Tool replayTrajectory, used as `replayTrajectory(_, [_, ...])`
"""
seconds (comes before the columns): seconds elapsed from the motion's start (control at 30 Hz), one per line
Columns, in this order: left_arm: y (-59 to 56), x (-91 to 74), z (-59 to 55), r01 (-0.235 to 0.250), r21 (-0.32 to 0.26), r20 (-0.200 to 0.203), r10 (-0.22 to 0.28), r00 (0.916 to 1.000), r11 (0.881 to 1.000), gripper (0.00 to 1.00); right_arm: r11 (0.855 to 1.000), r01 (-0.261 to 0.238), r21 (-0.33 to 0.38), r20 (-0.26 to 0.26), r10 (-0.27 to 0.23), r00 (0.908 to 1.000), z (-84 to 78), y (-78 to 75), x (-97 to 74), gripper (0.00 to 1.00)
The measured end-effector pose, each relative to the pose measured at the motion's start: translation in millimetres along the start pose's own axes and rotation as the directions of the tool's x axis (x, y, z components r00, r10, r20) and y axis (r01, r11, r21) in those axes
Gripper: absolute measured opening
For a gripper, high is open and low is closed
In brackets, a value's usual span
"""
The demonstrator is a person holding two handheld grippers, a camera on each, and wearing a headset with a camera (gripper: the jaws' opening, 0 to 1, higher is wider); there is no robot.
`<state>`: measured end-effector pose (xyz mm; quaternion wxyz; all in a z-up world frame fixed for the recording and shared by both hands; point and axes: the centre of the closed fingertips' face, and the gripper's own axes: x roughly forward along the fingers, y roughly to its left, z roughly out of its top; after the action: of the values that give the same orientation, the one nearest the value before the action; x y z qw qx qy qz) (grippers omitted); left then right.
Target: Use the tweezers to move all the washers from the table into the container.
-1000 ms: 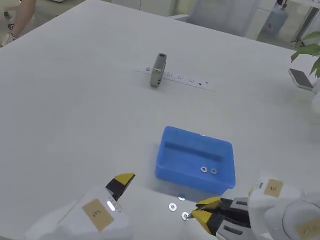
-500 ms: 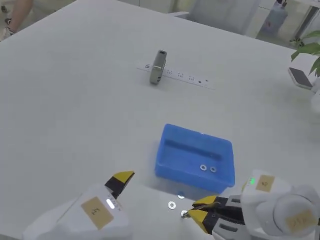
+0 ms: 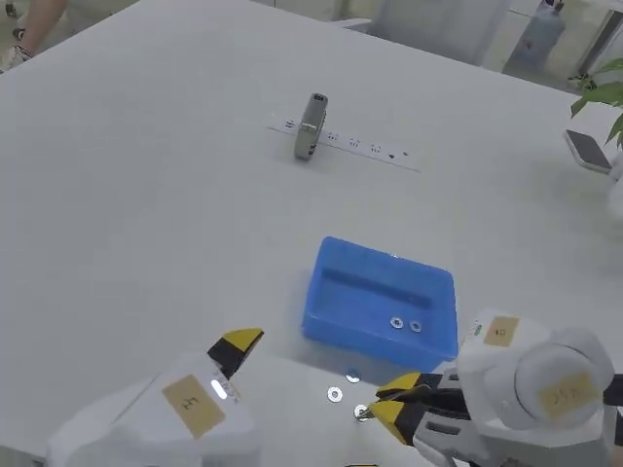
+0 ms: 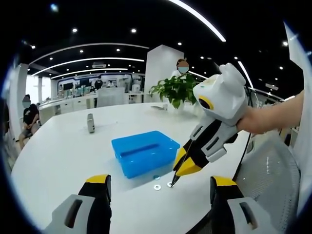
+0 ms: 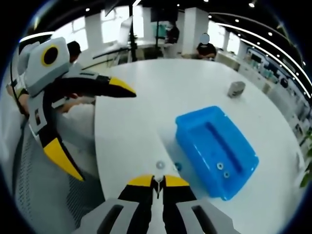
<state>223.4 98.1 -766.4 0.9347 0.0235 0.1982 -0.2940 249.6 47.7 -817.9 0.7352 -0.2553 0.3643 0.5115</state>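
Right gripper (image 3: 387, 401) fingers (image 3: 401, 383) clamped on tweezers (image 5: 157, 185); tip has crept onto washer (image 3: 361, 414) at 6 o'clock of container (image 3: 336, 292), pick looks next. Left gripper (image 4: 161, 180) wide open, empty.

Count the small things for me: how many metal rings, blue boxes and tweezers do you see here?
Blue container: 1
Washers inside it: 2
Washers on the table, in front of the container: 3
Tweezers, clamped in the right tool: 1
Total: 7 things, 5 of them washers.
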Motion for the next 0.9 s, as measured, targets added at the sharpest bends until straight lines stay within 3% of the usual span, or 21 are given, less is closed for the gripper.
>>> replayTrajectory(0.07, [0.0, 0.1, -0.4, 0.0, 0.001, -0.002, 0.0, 1.0, 1.0, 0.85, 1.0, -0.009, -0.001, -0.022, 0.009, 0.9997, -1.8, 2.0, 1.8, 0.03])
replayTrajectory(0.37, [-0.4, -0.1, -1.8, 0.002, 0.006, -0.01, -0.002, 0.9999, 1.0, 0.84, 1.0, -0.01, -0.003, 0.002, 0.01, 0.9999, 2.5, 1.3, 4.9, 0.02])
replayTrajectory(0.77, [-0.6, -0.1, -2.5, 0.003, 0.011, -0.015, -0.003, 0.9999, 1.0, 0.83, 0.997, -0.009, 0.075, 0.085, 0.003, 0.9964, 3.6, -2.8, -2.9, 0.02])
replayTrajectory(0.9, [-0.3, -0.1, -2.4, 0.001, 0.011, -0.014, -0.001, 0.9999, 1.0, 0.83, 0.997, -0.006, 0.071, 0.077, 0.0, 0.9971, 5.6, -3.8, -3.4, 0.03])
